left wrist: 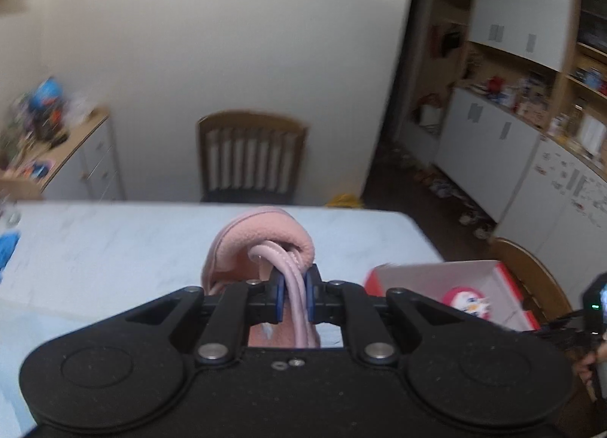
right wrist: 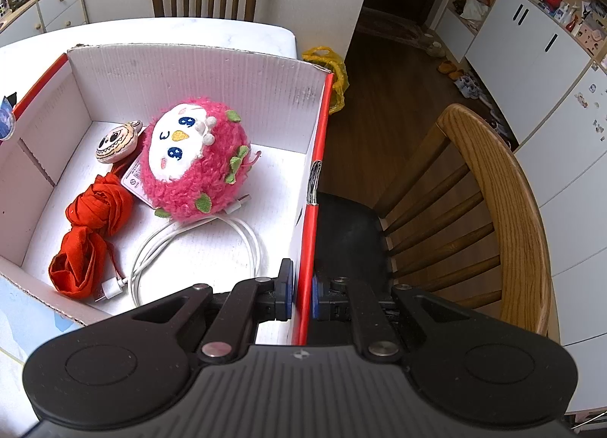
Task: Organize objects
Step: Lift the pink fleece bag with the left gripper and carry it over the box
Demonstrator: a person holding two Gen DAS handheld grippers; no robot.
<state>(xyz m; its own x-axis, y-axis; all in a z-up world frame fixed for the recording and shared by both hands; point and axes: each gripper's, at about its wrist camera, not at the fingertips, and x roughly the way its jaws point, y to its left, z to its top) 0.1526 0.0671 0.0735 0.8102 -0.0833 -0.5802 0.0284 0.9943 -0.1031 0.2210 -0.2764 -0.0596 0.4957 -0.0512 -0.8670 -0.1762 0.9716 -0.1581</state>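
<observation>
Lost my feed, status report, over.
Left gripper shut on pink fleece pouch, clear of table. Right gripper clamps box wall. Nothing blocking box.

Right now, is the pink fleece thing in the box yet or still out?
Out. The pink fleece item hangs by its cords from the left tongs above the table, beside the box.

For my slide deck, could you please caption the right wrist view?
Right gripper clamps the box's red-edged wall; inside lie a pink plush, white cable and red cloth.
</observation>
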